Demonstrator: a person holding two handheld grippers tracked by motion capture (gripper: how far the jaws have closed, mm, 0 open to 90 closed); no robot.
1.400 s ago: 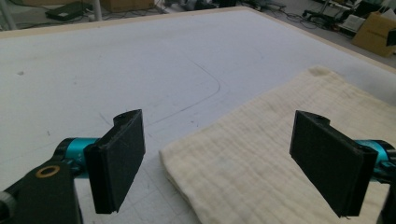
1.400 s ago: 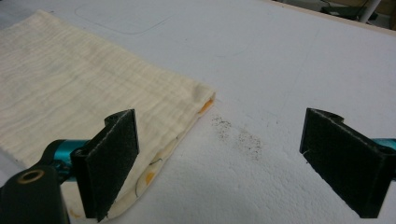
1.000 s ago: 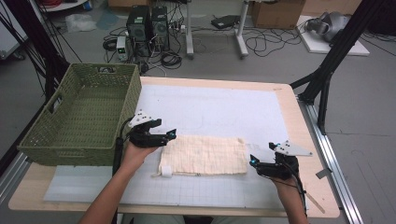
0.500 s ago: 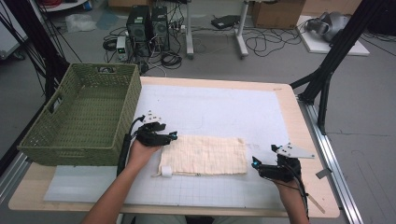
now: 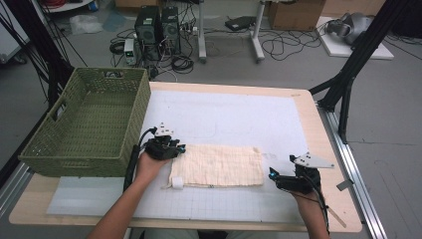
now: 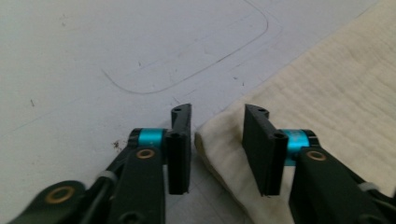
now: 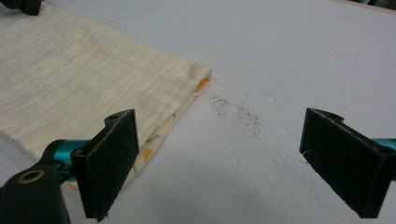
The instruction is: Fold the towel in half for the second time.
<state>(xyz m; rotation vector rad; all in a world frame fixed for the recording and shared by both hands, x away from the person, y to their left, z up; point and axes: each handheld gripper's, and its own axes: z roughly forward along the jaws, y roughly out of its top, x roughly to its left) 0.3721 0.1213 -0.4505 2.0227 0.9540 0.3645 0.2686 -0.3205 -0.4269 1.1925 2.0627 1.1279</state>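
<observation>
A cream cloth (image 5: pixel 219 166), folded into a long rectangle, lies flat on the white mat (image 5: pixel 224 114). My left gripper (image 5: pixel 178 148) is at the cloth's far left corner. In the left gripper view this gripper (image 6: pixel 218 113) is open, and the corner of the cloth (image 6: pixel 336 93) lies in the gap between its jaws without being clamped. My right gripper (image 5: pixel 272 175) sits low on the mat just off the cloth's right edge. In the right gripper view it (image 7: pixel 222 121) is wide open, with the folded edge of the cloth (image 7: pixel 84 74) beside its left jaw.
A green woven basket (image 5: pixel 84 124) stands at the table's left side, close to my left hand. A small white tag (image 5: pixel 177 184) sticks out at the cloth's near left corner. Dark specks (image 7: pixel 236 114) mark the mat by the cloth's right corner.
My left gripper has shifted slightly nearer and to the right, onto the cloth's far left corner. The right gripper and the cloth have hardly moved.
</observation>
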